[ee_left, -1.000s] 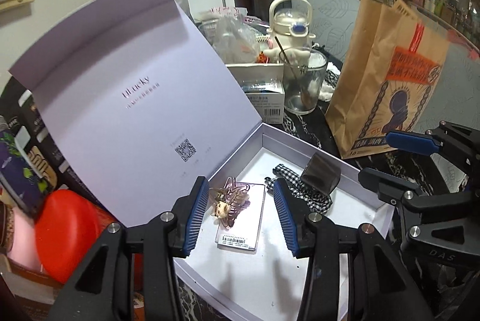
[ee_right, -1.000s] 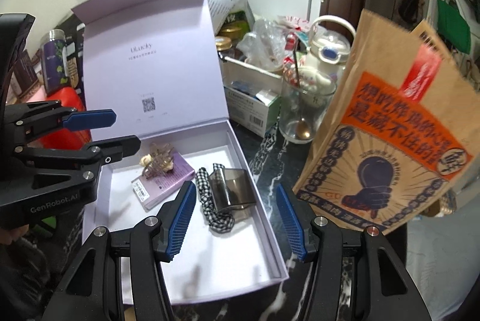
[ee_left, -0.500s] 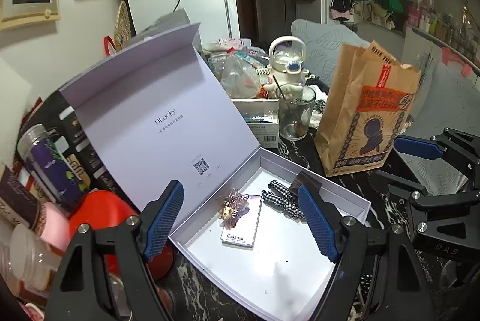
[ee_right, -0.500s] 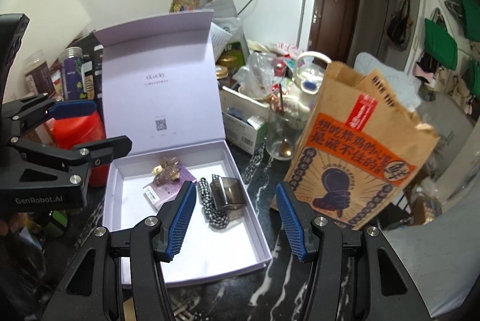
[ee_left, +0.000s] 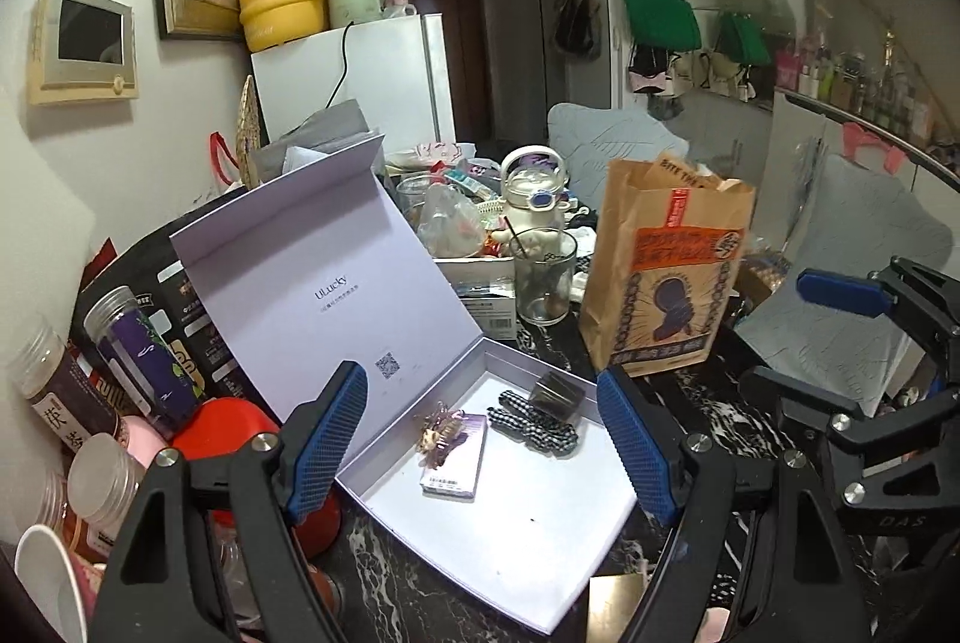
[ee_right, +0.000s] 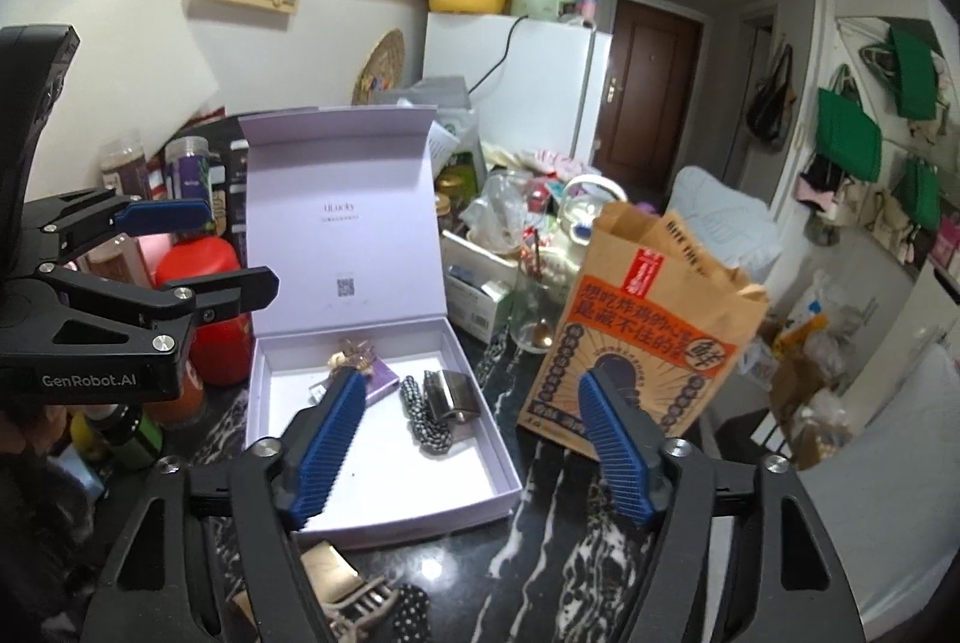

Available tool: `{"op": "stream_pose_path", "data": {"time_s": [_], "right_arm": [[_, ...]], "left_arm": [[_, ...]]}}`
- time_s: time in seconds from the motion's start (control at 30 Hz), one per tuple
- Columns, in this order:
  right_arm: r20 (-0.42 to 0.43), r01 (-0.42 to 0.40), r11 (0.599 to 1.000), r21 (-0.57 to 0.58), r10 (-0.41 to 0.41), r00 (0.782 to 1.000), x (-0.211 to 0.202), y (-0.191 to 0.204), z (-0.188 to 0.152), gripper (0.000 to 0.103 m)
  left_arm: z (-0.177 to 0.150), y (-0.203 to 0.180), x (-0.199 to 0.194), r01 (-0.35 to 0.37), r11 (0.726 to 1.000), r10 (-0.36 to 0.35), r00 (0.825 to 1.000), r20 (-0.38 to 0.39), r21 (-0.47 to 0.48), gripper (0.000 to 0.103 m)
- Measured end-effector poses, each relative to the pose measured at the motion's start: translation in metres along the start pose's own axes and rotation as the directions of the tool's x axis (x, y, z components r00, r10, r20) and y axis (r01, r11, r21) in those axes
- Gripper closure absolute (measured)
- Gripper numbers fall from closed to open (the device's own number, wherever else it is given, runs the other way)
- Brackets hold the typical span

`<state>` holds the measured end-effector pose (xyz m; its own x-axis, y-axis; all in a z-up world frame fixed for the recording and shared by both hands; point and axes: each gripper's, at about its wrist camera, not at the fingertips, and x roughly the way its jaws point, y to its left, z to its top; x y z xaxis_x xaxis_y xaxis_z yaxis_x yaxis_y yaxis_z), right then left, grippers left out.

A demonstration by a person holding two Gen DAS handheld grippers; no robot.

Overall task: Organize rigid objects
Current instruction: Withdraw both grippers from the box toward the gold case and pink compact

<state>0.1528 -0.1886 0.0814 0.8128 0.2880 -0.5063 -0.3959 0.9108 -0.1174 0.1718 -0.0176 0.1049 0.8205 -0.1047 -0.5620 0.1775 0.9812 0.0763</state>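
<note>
Item: my left gripper point(ee_left: 483, 439), jaws spread wide and empty, pads clear of everything; it has just been opening, nothing between the pads. Item: my right gripper point(ee_right: 471, 454), likewise wide and empty, jaws just been opening, hanging above the near edge of the box. Item, directly ahead of and below both grippers: a lilac gift box point(ee_left: 558, 571) with its hinged lid point(ee_left: 324, 295) propped upright at the far side, I judge so the tray stays open for loading. Contents, between the left pads as seen along the fingers: a small lilac card box point(ee_left: 456, 463) lying flat with a gold claw clip point(ee_left: 441, 430) resting on it; just right of that, a checked hair tie point(ee_left: 531, 427) touching a dark square clip point(ee_left: 555, 391). Item, under the right gripper, outside the box on the dark marble table point(ee_right: 540, 553): a beige claw clip point(ee_right: 354, 613) and a dotted piece, not yet stowed, probably next. Item, right of the box: a brown paper bag point(ee_right: 642, 337), upright.
</note>
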Motion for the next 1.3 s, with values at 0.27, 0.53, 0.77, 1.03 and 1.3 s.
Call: {"op": "stream_pose_path", "data": {"time_s": [0.27,0.53,0.77,1.03,1.3], "right_arm": [[0.022,0.027,1.0,0.004,-0.028,0.999,-0.033,0.001,-0.014,0.021],[0.025,0.016,0.999,0.037,-0.017,1.0,-0.051,0.006,-0.035,0.021],[0.036,-0.001,0.999,0.049,-0.001,0.999,-0.067,0.008,-0.05,0.019],[0.031,-0.011,0.996,0.087,0.009,0.999,-0.079,0.011,-0.071,0.019],[0.002,-0.002,0.991,0.134,0.001,1.0,-0.077,0.015,-0.098,0.019]], "left_arm": [[-0.011,-0.011,-0.019,0.008,1.0,-0.008,1.0,-0.007,0.002,0.023],[-0.025,-0.022,-0.034,0.03,0.999,-0.03,1.0,-0.009,0.014,0.023],[-0.038,-0.023,-0.042,0.053,0.999,-0.053,0.998,-0.017,-0.006,0.023],[-0.06,-0.023,-0.041,0.063,0.998,-0.064,0.995,-0.07,-0.02,0.023],[-0.084,-0.031,-0.033,0.077,0.997,-0.077,0.989,-0.13,0.001,0.023]]}}
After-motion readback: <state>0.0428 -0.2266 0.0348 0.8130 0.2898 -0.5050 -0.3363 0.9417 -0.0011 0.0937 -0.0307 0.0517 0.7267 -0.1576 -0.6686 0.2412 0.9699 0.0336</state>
